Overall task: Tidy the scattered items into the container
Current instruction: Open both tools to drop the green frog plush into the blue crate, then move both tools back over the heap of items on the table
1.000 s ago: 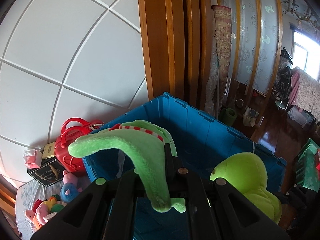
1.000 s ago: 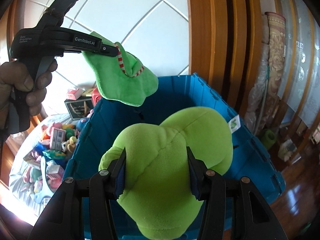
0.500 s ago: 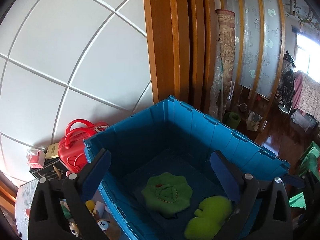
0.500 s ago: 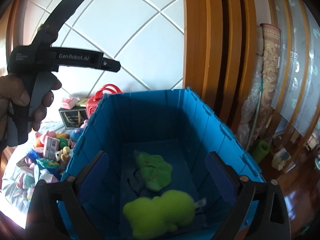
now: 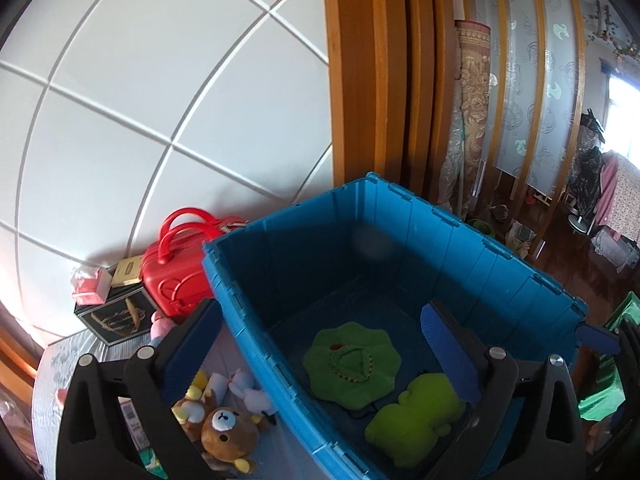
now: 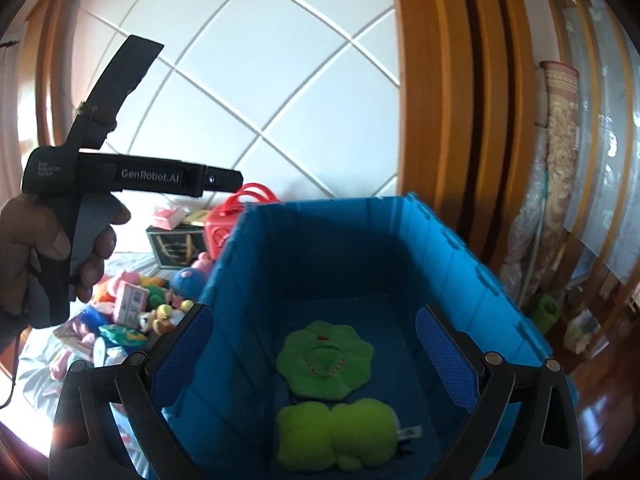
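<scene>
Scattered plush toys [image 6: 132, 308] lie far left on the bed, beside the blue bin [image 6: 460, 248]. The left hand-held gripper [image 5: 320, 340] and the right hand-held gripper [image 6: 316, 344] gape empty above the bin. Below them on its floor lie the flat green plush [image 6: 326, 358] and, nearer, the lime plush [image 6: 336, 432].

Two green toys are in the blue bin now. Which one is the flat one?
The darker green scalloped pad with the stitched triangle, farther from the grippers. The lime plush beside it is thick and stuffed.

Bin [image 5: 460, 240]: smooth ribbed blue plastic. Two green toys [image 6: 325, 356] [image 6: 338, 434]: matt plush cloth. Door frame [image 5: 360, 80]: glossy varnished wood.
</scene>
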Demonstrator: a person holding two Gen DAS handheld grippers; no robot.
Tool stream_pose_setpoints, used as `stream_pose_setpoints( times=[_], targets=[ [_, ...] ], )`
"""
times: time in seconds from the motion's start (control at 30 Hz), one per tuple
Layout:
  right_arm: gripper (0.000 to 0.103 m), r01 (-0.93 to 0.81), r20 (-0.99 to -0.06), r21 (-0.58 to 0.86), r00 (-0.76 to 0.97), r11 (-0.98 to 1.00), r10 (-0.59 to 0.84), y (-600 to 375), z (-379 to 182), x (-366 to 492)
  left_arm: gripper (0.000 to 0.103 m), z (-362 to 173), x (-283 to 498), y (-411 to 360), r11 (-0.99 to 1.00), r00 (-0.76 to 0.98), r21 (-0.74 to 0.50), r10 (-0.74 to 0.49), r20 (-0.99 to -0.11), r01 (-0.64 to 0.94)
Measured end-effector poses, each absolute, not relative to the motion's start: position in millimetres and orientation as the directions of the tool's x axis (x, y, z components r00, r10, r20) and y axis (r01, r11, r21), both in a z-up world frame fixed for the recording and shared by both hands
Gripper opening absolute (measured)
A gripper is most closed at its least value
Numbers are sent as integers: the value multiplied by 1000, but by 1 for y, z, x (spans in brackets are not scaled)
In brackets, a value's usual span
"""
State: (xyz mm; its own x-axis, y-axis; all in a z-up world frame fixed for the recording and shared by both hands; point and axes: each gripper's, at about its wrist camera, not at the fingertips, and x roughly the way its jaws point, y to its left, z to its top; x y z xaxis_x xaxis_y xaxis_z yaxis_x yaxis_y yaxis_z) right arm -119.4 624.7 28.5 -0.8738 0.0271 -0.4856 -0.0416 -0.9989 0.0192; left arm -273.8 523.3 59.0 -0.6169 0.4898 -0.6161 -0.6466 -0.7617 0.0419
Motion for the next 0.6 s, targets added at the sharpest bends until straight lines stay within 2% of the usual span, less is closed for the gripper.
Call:
stream_pose_setpoints(
  times=[0.33, 0.6],
  targets=[
    [103, 55, -489, -21, -872, -998, -38, 543, 40, -111, 101, 40, -257, 424, -797, -620, 6, 465, -633, -604],
    [103, 149, -512, -28, -851, -988, -113, 454, 34, -107, 101, 4, -250, 302, -861, -640, 7, 373, -672, -508]
  ],
)
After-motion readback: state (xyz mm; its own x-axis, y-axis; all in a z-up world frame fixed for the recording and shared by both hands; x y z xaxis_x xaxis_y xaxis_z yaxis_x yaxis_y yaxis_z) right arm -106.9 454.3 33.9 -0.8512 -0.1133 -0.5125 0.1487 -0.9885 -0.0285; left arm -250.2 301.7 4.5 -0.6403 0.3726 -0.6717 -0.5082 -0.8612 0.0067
